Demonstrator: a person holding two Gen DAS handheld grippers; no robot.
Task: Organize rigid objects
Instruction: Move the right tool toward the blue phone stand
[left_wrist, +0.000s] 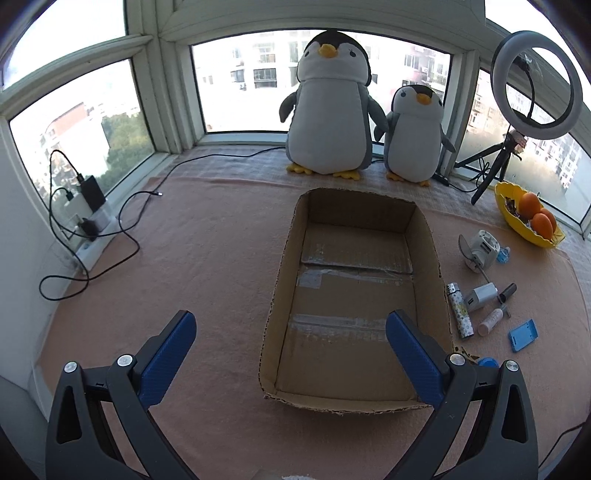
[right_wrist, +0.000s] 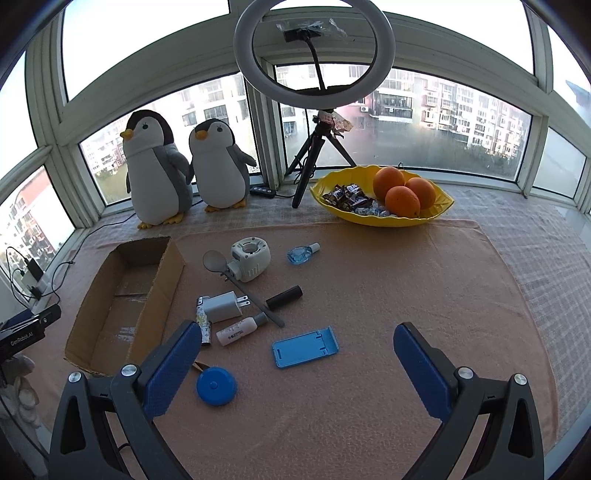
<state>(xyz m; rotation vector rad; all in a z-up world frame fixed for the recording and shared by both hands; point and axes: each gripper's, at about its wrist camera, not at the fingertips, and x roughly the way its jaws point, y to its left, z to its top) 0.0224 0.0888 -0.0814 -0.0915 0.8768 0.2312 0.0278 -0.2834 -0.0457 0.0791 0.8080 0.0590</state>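
**Pink blanket, loaded up**

Pink blanket (right_wrist: 369, 295) spread flat under the bay window. Open cardboard box (right_wrist: 168, 280) at left. Just beside it: lighter (right_wrist: 202, 317), white charger (right_wrist: 222, 306), grey spoon (right_wrist: 236, 280), small white fan (right_wrist: 251, 262), blue phone stand (right_wrist: 304, 347), round blue tape measure (right_wrist: 216, 386). Yellow fruit bowl (right_wrist: 439, 212) over the far edge.

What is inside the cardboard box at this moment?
The cardboard box holds no objects: only its bare taped floor shows in the left wrist view. The open left gripper has one finger covering the near right corner, so that patch cannot be checked.
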